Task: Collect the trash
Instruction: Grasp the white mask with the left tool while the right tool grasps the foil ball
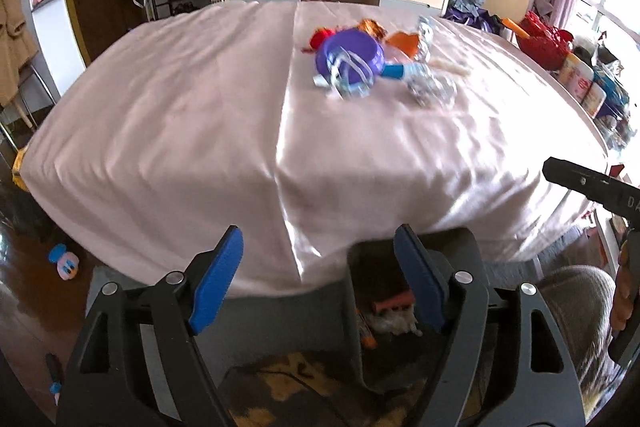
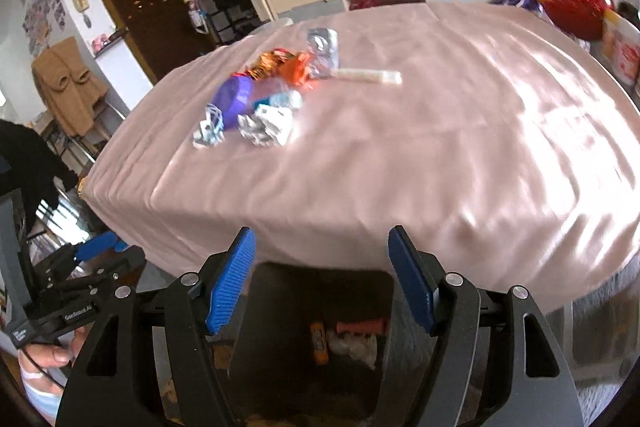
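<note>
Left gripper (image 1: 318,277): jaws are standing released, nothing between the blue pads. Right gripper (image 2: 322,279): jaws likewise parted and empty. Both are hanging over a dark open-topped bin (image 2: 320,327) at lower centre of each view, which is already holding an orange tube and crumpled white paper.

The remaining trash is lying in a cluster on the pink satin-covered table (image 1: 200,131), upper centre-right in the left view: a purple round plastic lid (image 1: 352,57), crumpled silver foil wrappers (image 2: 266,125), orange crinkled wrappers (image 2: 298,67) and a pale paper-wrapped stick (image 2: 370,75).

Judgement: all pieces are looking light. The foil and wrappers are likely crushing readily, so pinching a raised fold is suiting best. The lid is stiff; its rim is offering the hold. The satin is appearing slippery and may be bunching under the pads.

Overlapping pieces are obstructing single picks. Red bags (image 2: 576,3) and containers are crowding the right edge.
</note>
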Tool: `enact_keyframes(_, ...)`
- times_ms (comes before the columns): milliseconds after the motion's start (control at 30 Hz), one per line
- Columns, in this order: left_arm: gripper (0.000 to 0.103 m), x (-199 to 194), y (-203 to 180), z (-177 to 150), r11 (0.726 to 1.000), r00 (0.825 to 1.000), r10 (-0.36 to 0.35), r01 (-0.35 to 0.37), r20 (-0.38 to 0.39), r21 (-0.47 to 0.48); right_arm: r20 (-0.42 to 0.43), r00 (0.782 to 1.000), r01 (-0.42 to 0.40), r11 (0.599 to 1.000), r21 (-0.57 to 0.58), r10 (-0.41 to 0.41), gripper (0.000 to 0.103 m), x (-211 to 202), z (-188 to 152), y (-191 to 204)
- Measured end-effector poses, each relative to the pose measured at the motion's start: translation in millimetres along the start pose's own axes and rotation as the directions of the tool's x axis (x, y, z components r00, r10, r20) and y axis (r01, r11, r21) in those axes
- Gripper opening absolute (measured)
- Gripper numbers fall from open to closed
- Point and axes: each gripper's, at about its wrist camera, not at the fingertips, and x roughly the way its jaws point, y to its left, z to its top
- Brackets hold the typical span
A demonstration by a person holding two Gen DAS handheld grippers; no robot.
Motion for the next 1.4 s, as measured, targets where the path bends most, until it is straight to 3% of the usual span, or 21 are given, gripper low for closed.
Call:
enact_keyframes(400,0.067,43,3,50,0.999,1.0,-0.002,0.001,0.013,0.043,0.03,0.999,-0.029,0.998,-0.055,0.031,0.066,42,43,29)
enact_keyframes(467,0.066,49,1,57,0.999,1.0,-0.005,0.004,0.016,0.053,0.024,0.999,-0.039,0.998,-0.058,0.04,0.055,50,48,32)
enact_keyframes(633,0.064,64,0,74,0.998,1.0,-0.011,0.01,0.021,0.065,0.001,0.999,-0.042,0.997,-0.067,0.042,0.049,77,59,37)
enact_keyframes(800,0.063,78,-4,85,0.997,1.0,-0.025,0.023,0.016,0.069,-0.007,1.0,-0.03,0.996,-0.079,0.03,0.032,90,61,38)
enact_keyframes(867,0.063,83,-7,89,0.997,0.999,-0.028,0.027,0.014,0.074,-0.01,1.0,-0.025,0.996,-0.083,0.024,0.019,94,60,36)
enact_keyframes(967,0.063,91,-13,94,0.996,0.999,-0.038,0.037,0.009,0.082,-0.011,0.999,-0.031,0.996,-0.085,0.03,0.011,94,60,31)
enact_keyframes(1033,0.058,97,-19,97,0.995,0.999,-0.046,0.045,0.0,0.092,-0.015,0.999,-0.041,0.996,-0.077,0.04,0.01,93,60,27)
enact_keyframes(1100,0.046,103,-23,98,0.994,0.999,-0.048,0.049,-0.009,0.098,-0.014,0.999,-0.037,0.997,-0.073,0.036,0.01,91,59,23)
enact_keyframes(1233,0.037,105,-29,101,0.994,0.999,-0.053,0.054,-0.012,0.1,-0.022,0.999,-0.045,0.998,-0.045,0.044,0.01,85,58,14)
enact_keyframes(1400,0.017,99,-34,96,0.992,0.998,-0.066,0.069,-0.023,0.104,-0.028,0.998,-0.053,0.998,-0.032,0.052,0.01,73,53,7)
